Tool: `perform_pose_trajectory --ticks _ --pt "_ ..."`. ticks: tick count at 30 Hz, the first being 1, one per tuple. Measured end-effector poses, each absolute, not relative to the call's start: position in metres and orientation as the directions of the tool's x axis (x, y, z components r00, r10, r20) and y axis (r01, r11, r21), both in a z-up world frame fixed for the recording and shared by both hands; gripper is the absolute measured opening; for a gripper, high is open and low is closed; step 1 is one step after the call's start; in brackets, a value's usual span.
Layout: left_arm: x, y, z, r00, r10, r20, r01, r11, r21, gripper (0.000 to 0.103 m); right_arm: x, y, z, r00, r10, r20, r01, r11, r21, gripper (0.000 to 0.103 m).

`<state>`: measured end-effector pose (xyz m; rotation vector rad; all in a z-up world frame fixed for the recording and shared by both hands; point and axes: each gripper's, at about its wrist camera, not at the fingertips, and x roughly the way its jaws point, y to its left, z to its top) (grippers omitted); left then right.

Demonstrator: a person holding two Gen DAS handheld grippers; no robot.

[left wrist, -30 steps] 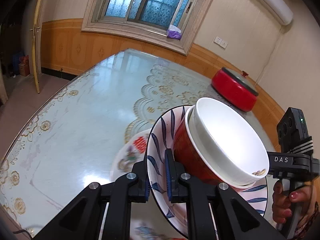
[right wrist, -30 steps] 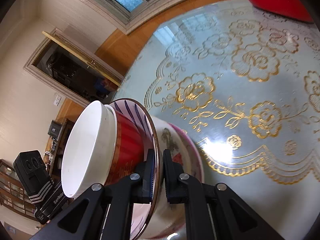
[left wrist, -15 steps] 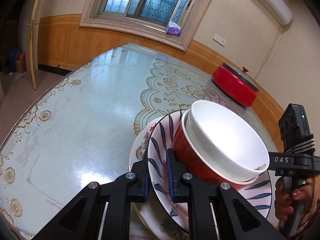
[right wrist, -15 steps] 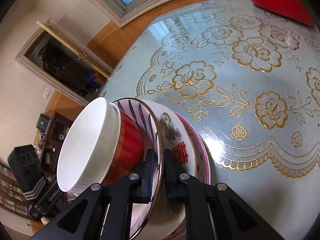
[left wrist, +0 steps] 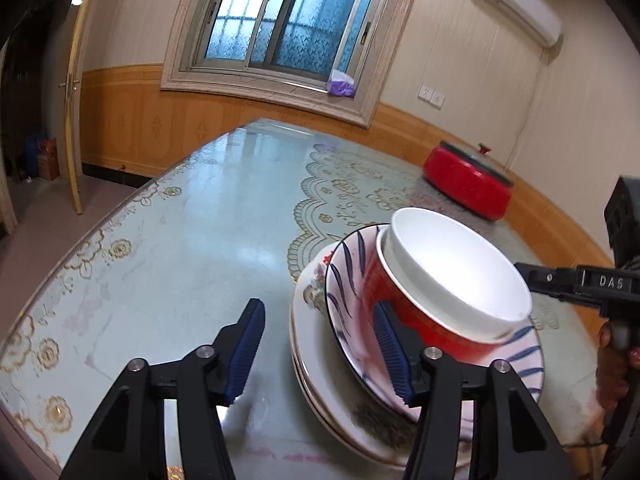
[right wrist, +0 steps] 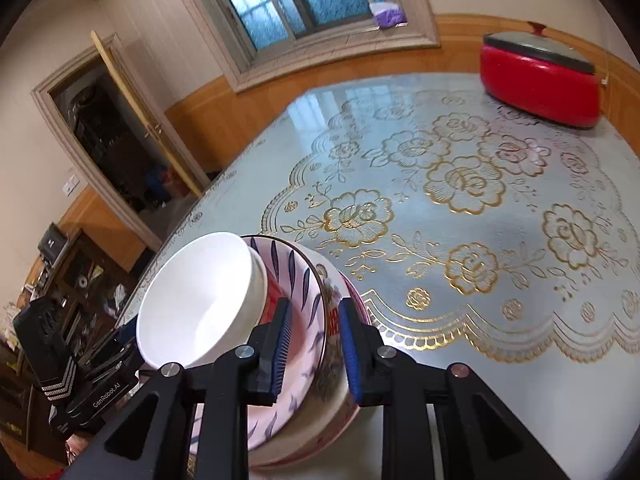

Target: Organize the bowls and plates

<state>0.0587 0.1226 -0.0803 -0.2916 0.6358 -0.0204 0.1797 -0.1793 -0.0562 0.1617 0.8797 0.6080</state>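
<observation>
A white bowl (left wrist: 452, 268) nests in a red bowl (left wrist: 404, 312) on a blue-striped plate (left wrist: 348, 280). That plate lies on a floral plate (left wrist: 316, 344) on the glass-topped table (left wrist: 180, 248). My left gripper (left wrist: 320, 350) is opening wide; one finger hangs over the striped plate, the other stands outside the stack, and neither pad presses. In the right wrist view my right gripper (right wrist: 314, 344) is opening slightly around the rims of the striped plate (right wrist: 304, 280) and a pink-rimmed plate (right wrist: 354, 292), with a gap at both pads. The white bowl (right wrist: 200, 300) sits left of it.
A red lidded electric pot (left wrist: 468, 184) stands at the far right of the table, also the red pot (right wrist: 536, 84) in the right wrist view. The table's curved edge runs along the left. A person's hand (left wrist: 612, 360) holds the right gripper's handle.
The tilted striped plate with the two bowls came down level onto the floral plates. Both grippers, shut on its rim before, have parted their jaws, the left one widely.
</observation>
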Motion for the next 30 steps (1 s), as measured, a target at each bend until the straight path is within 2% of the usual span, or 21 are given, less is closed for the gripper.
perform_pose_trajectory --ticks 11,20,22,30 --pt "0.018 0.099 -0.066 0.852 -0.092 -0.515 0.001 0.985 -0.174 0.082 0.116 -0.187 -0.063 0.590 0.562 -0.579 -0.395 0.827 0.401 0.024" --pt "-0.001 0.098 -0.075 0.839 -0.088 -0.538 -0.015 0.983 -0.184 0.095 0.078 -0.188 -0.077 0.609 0.574 -0.547 -0.370 0.816 0.445 0.027" --pt "-0.005 0.097 -0.076 0.836 -0.084 -0.543 -0.023 0.982 -0.189 0.101 0.072 -0.187 -0.078 0.620 0.572 -0.538 -0.365 0.817 0.448 0.027" --pt "-0.021 0.092 -0.079 0.832 -0.011 -0.555 -0.088 0.985 -0.150 0.103 0.054 -0.177 -0.081 0.645 0.552 -0.528 -0.367 0.830 0.420 0.027"
